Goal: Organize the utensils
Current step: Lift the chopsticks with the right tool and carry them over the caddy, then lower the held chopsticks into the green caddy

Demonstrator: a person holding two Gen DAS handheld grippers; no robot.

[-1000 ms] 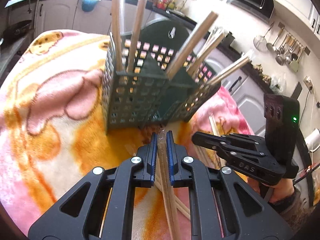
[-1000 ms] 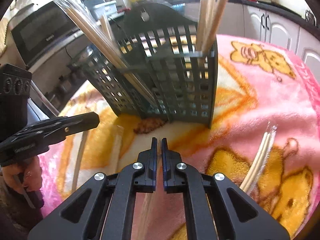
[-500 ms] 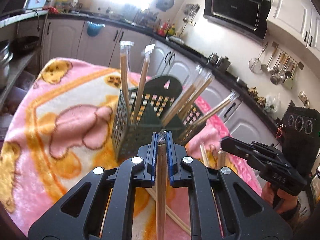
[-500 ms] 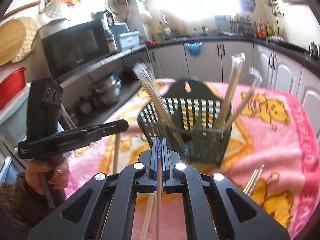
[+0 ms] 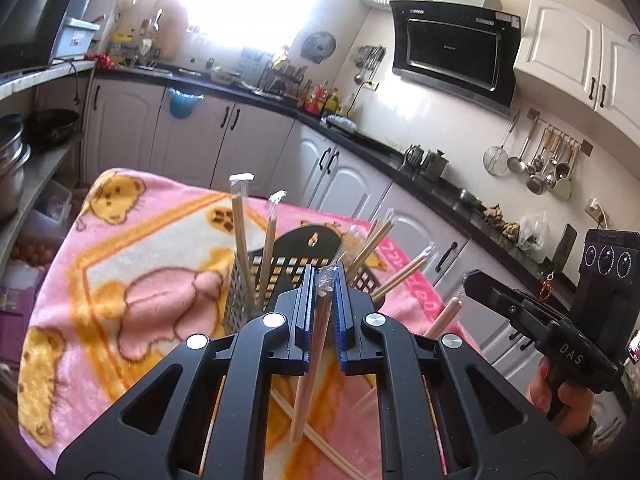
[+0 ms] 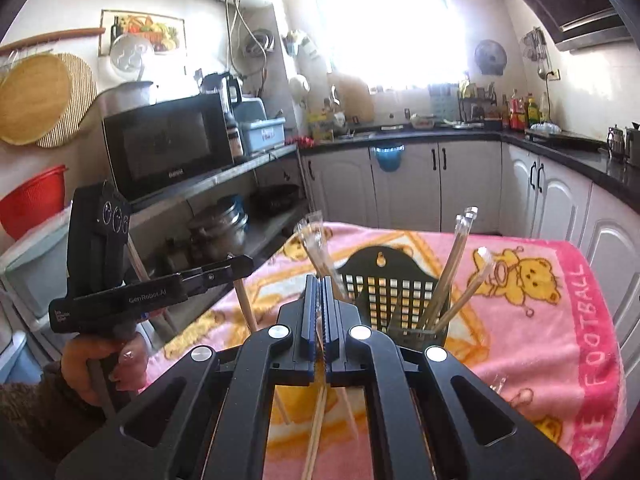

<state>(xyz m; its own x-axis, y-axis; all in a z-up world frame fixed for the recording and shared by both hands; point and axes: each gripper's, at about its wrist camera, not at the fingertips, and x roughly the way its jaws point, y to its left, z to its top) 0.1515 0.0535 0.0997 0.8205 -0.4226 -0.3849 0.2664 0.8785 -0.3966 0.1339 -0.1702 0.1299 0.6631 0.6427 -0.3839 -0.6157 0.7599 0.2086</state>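
My left gripper (image 5: 323, 280) is pinching a wrapped chopstick pair (image 5: 316, 344), which hangs down under the jaws. Straight ahead, just past both tips, sits the dark utensil basket (image 6: 386, 280) on the pink blanket (image 6: 532, 320). My right gripper (image 6: 321, 280) is clamped on another wrapped pair (image 6: 316, 432).

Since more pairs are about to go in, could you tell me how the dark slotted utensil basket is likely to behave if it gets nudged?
The basket is probably light: thin perforated plastic. It may tip, since the wrapped chopsticks lean outward well above its rim. On the plush blanket it would likely wobble rather than slide.
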